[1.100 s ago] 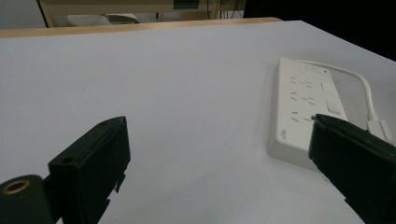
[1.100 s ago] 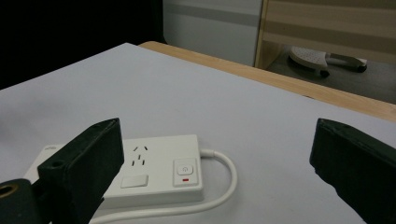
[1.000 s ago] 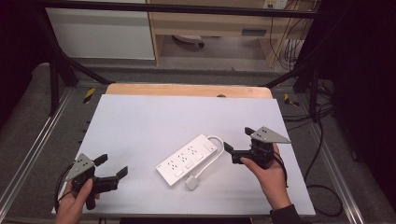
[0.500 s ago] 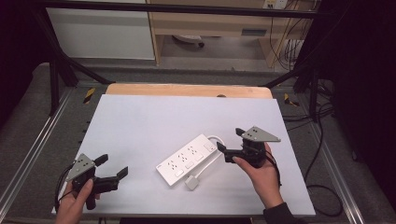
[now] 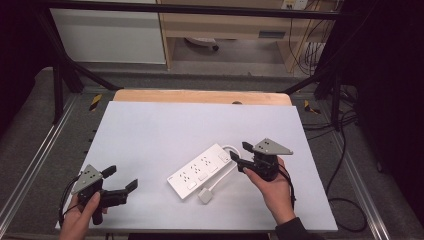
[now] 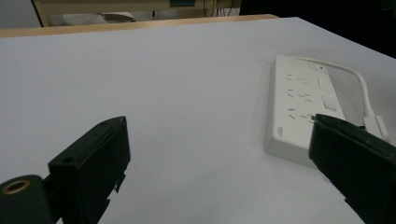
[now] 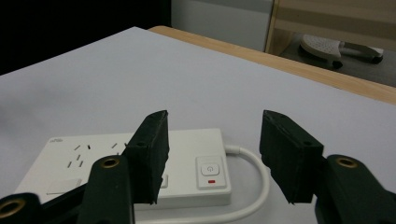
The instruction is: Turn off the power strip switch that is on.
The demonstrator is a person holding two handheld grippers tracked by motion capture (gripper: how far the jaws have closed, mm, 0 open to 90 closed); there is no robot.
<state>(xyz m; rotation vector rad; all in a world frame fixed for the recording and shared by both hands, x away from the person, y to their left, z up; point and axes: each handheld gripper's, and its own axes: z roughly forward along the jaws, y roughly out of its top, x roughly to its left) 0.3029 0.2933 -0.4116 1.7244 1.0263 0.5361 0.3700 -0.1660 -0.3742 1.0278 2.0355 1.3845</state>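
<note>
A white power strip (image 5: 202, 170) lies slantwise on the white table (image 5: 165, 130), its cable (image 5: 231, 150) looping round to a white plug (image 5: 206, 196) at its near side. My right gripper (image 5: 240, 151) hangs at the strip's switch end. Its jaws have just been closing and stand half apart, pressing on nothing. In the right gripper view the gripper (image 7: 215, 122) frames the strip (image 7: 187, 144), its switch (image 7: 211, 170) and the cable (image 7: 259, 186). My left gripper (image 5: 121, 177) rests open at the front left. From there, past the left gripper (image 6: 217, 123), lies the strip (image 6: 301, 100).
A wooden edge (image 5: 200, 96) runs along the table's far side. Metal frame rails (image 5: 45, 145) flank the table. Loose cables (image 5: 345, 205) lie on the floor at the right. A shelf unit (image 5: 235, 25) stands behind.
My right gripper has moved left and a little down to the strip's switch end, and its jaws have narrowed. The left gripper has stayed where it was.
</note>
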